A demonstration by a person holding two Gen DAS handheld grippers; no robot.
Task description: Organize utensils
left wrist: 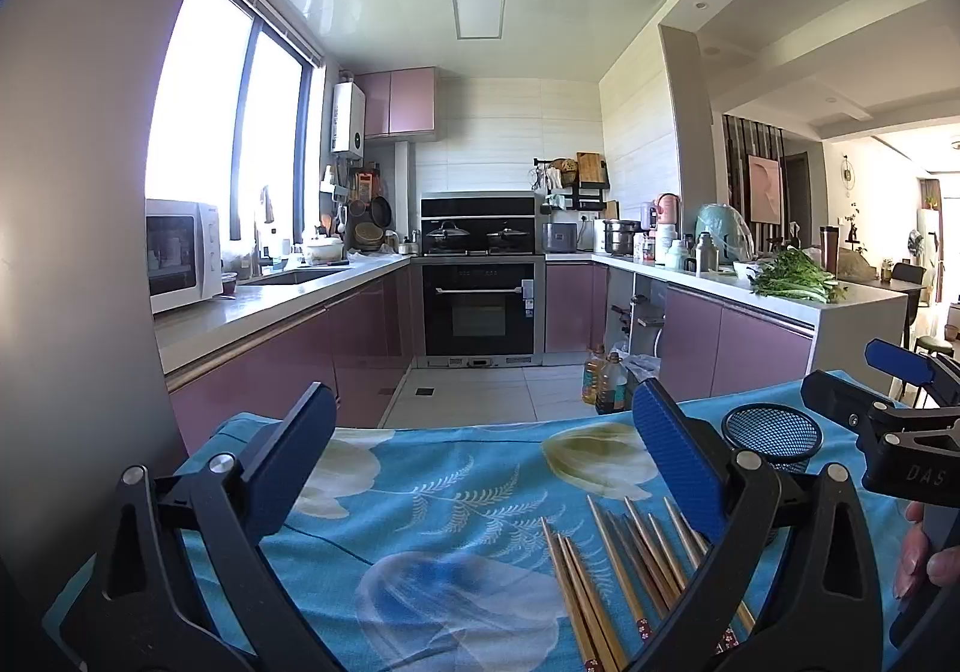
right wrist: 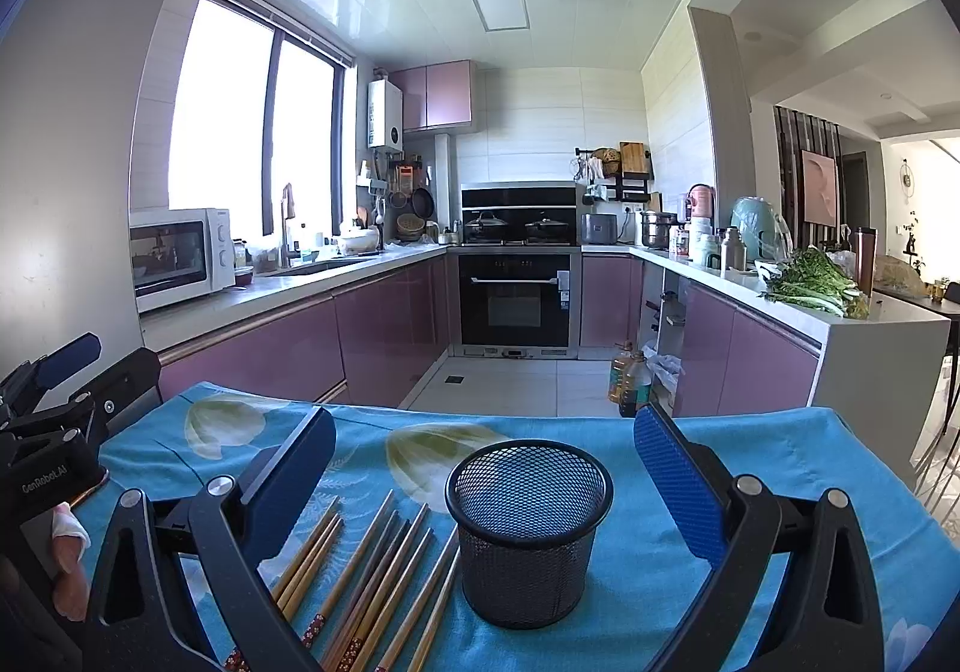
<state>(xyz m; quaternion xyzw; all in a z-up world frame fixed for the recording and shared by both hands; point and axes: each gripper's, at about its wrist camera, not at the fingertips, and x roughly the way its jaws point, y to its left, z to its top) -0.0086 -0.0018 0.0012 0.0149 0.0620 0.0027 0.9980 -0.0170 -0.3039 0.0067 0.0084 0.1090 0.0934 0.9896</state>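
Several wooden chopsticks [left wrist: 630,570] lie loose side by side on a table under a blue flowered cloth [left wrist: 456,492]. A black mesh cup [left wrist: 771,435] stands upright to their right, apart from them. My left gripper [left wrist: 483,390] is open above the cloth, nothing between its fingers; the chopsticks lie near its right finger. In the right wrist view the mesh cup [right wrist: 528,534] sits straight ahead between the fingers of my open right gripper [right wrist: 483,414], untouched, with the chopsticks [right wrist: 372,564] to its left. Each gripper shows in the other's view: right gripper [left wrist: 864,381], left gripper [right wrist: 102,366].
Beyond the table's far edge lies a tiled kitchen floor [right wrist: 510,384] with oil bottles [right wrist: 627,381] by the purple cabinets. An oven [right wrist: 516,300] stands at the back, a microwave [right wrist: 180,258] on the left counter. A person's hand [left wrist: 924,558] holds the right gripper.
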